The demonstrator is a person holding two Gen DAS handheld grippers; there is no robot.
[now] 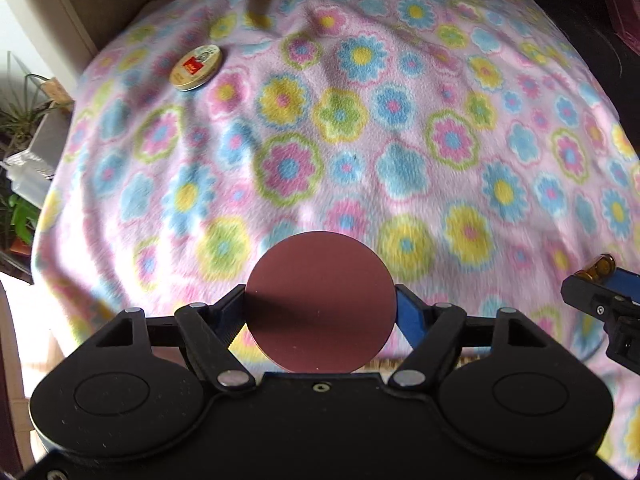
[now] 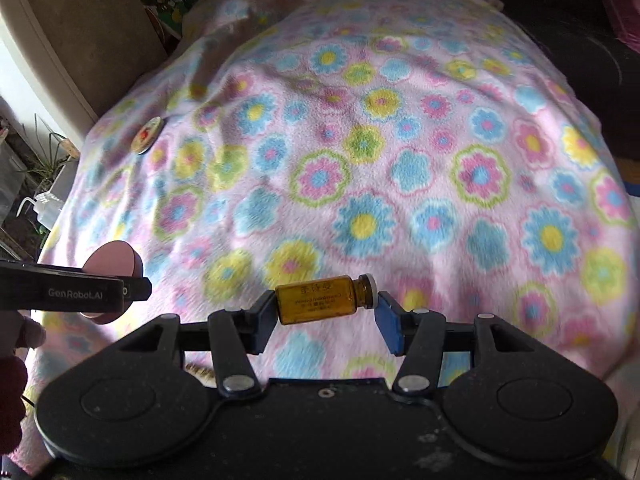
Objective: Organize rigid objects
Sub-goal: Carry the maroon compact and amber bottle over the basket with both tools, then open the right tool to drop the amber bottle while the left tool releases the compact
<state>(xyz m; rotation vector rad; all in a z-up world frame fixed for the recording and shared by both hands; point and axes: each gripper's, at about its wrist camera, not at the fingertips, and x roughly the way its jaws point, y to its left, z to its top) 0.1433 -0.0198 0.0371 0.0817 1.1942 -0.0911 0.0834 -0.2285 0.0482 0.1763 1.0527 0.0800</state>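
left gripper (image 1: 320, 304) clamped on maroon disc (image 1: 320, 300); right gripper (image 2: 326, 304) clamped endwise on amber vial (image 2: 316, 299); round tin (image 1: 196, 67) lies far left on blanket (image 1: 400, 140).

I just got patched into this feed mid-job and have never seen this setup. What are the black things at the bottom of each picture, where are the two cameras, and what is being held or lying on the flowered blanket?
There is no robot arm here. A person holds a handheld two-finger tool in each hand, and each tool carries a wide-angle camera looking forward along its jaws, so the black shapes below are the tools themselves. In the left wrist view, the left gripper clamps a flat maroon disc by its edges. In the right wrist view, the right gripper clamps a small amber bottle end to end, lying sideways, white cap to the right. Each tool also shows at the edge of the other's view. On the flowered blanket lies one round tin, far left.
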